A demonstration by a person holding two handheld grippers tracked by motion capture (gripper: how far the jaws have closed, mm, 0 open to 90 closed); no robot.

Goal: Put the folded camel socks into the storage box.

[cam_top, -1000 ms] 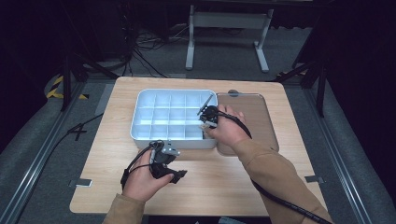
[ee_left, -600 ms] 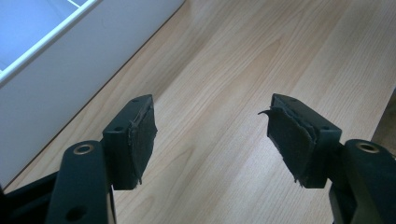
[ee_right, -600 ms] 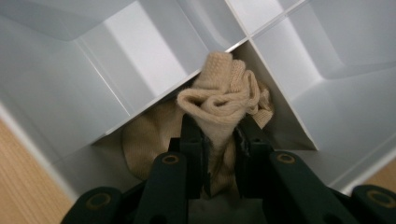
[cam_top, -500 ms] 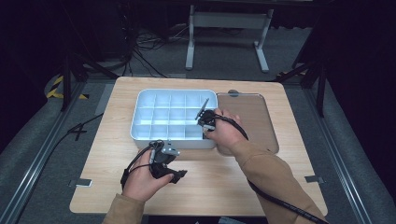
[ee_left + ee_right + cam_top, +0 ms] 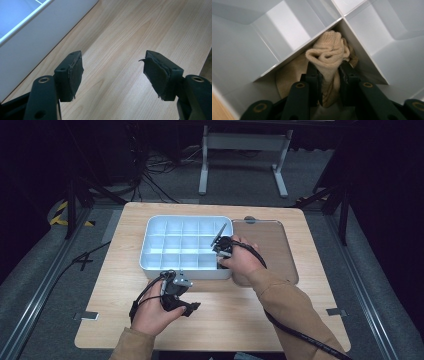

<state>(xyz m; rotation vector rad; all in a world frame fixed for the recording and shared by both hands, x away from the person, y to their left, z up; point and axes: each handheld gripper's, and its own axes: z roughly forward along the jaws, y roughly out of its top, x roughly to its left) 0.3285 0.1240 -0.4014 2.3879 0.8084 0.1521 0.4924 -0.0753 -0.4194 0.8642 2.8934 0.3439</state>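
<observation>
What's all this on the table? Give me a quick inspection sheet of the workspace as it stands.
Surface: wooden table, mostly bare.
Job's things: white divided tray; beige knitted cloth bunched in a front compartment.
Clutter: brown lid-like panel right of the tray.
Grippers: right gripper has its jaws on either side of the cloth, just been opening; left gripper open over bare wood beside the tray.
Cables: one trails from each gripper; more lie on the floor behind.
Surroundings: dark room, grey floor, metal stand behind the table.
</observation>
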